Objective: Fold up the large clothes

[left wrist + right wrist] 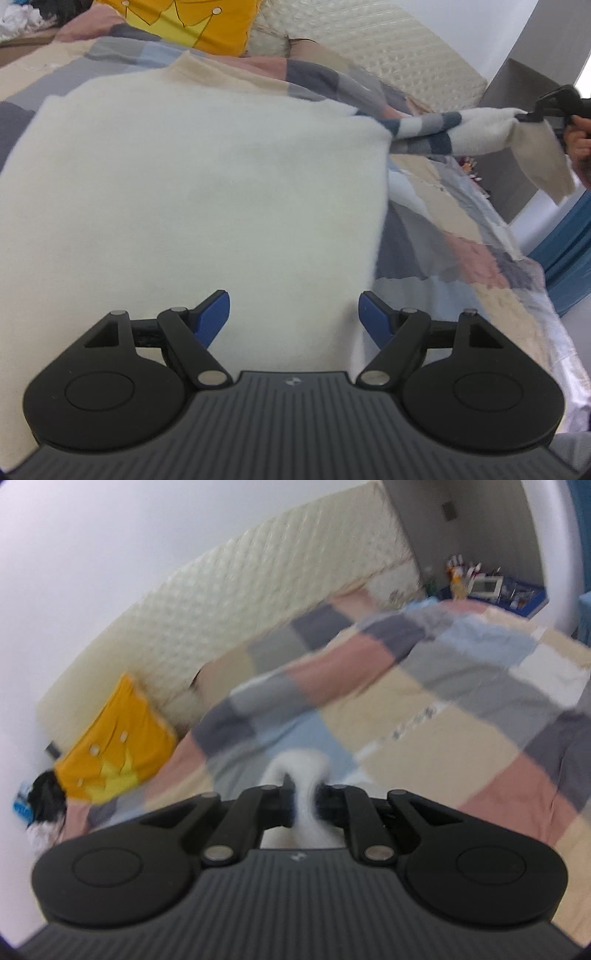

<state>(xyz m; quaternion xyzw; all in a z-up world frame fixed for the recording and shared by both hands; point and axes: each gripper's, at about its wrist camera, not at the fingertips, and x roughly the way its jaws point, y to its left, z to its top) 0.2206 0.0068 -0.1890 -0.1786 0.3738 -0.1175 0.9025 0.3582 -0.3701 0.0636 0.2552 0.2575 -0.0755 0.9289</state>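
Right gripper (306,797) aloft, clamping sleeve (480,129).

Cream sweater (203,184) with blue-striped sleeve (436,131); pastel checked quilt (406,701).

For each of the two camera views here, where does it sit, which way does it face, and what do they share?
Left wrist: sits on the open left gripper, facing down over the cream knitted sweater; at right, the right gripper and a hand hold its striped sleeve.
Right wrist: sits on the right gripper, shut on cream fabric, facing across the patchwork bedspread.
Shared: bedspread, yellow pillow, cream quilted headboard.
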